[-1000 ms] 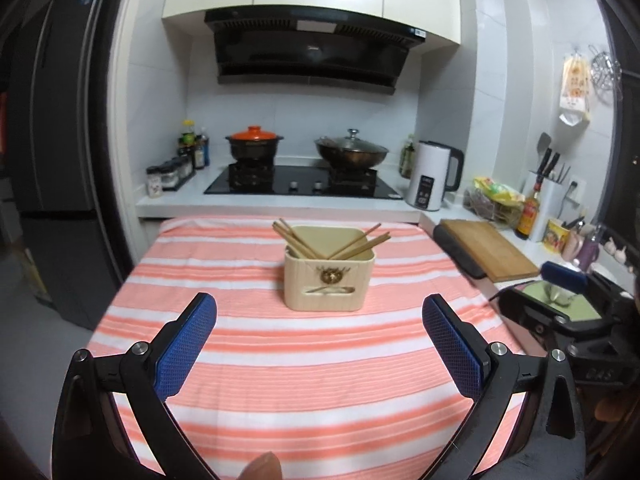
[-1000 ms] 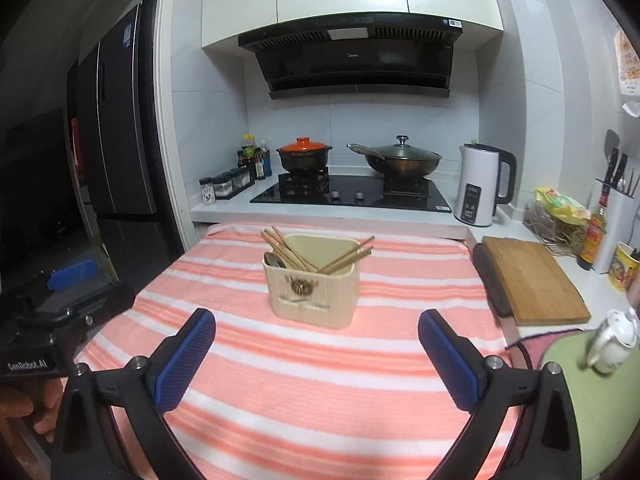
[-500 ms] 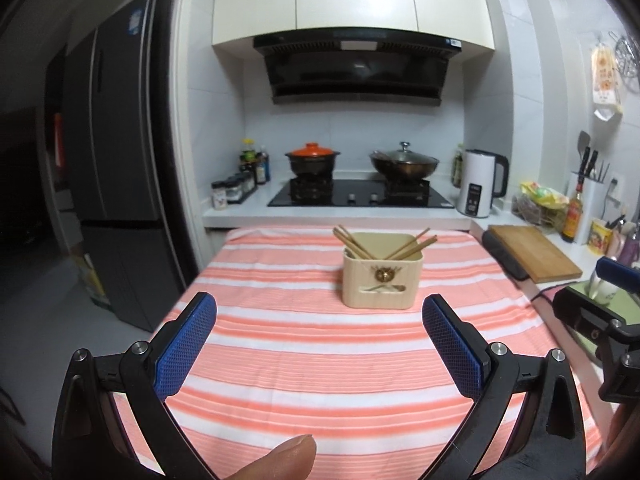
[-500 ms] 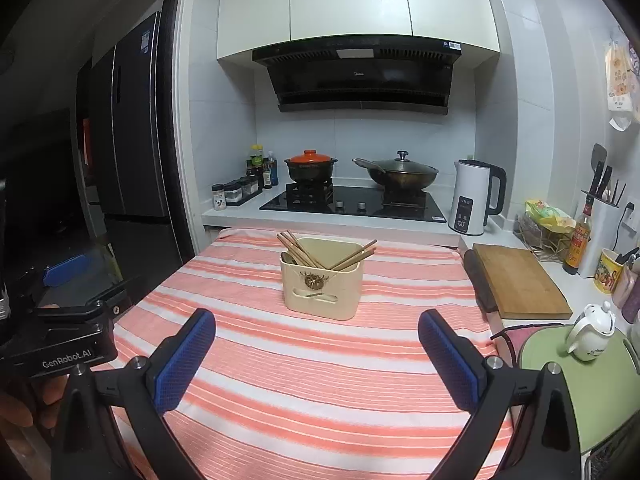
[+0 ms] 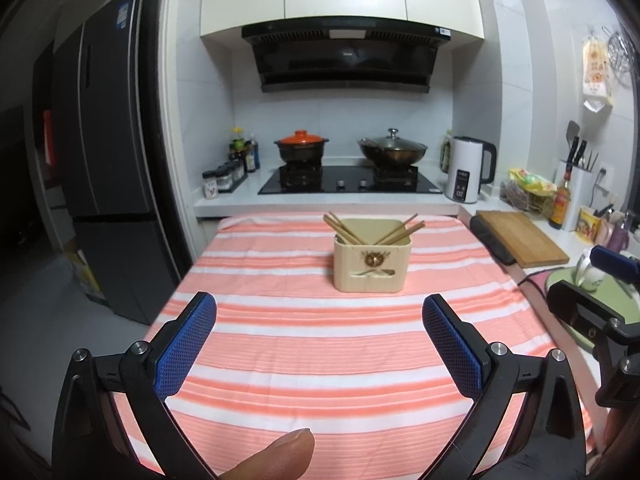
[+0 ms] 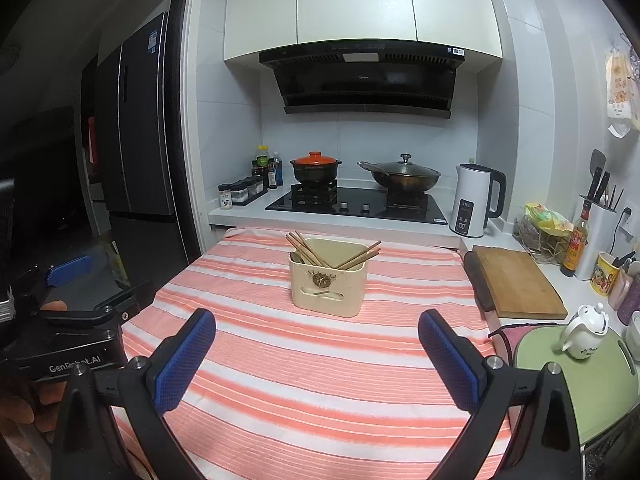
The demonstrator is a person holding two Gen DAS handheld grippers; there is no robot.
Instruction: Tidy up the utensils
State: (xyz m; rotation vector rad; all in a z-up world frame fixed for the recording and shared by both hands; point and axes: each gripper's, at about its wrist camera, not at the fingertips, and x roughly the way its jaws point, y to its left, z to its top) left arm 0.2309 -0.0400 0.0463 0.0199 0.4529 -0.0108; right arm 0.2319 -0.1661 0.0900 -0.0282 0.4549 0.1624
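Fingers of the left gripper (image 5: 319,322) stood wide apart with nothing between them, held level above the near part of the striped tabletop (image 5: 280,344) and aimed straight toward the stove. A thumb tip (image 5: 286,454) showed at the bottom edge of this left wrist view. The beige utensil holder (image 5: 372,255) sat upright well ahead of the fingers, roughly centred in the gap between them but slightly toward the right one. Wooden chopsticks (image 5: 344,230) leaned out of it in two bundles, one to each side. The right gripper's body (image 5: 592,316) appeared at the right edge, over the green mat.

From the right wrist view, the right gripper (image 6: 317,338) also had its blue fingers spread wide and empty, hovering over the tabletop's near half (image 6: 320,380). The utensil holder (image 6: 328,276) stood well ahead, just left of the midline between them, chopsticks (image 6: 306,248) fanned out from its top. The left gripper's body (image 6: 72,344), held in a hand, sat at the left edge.
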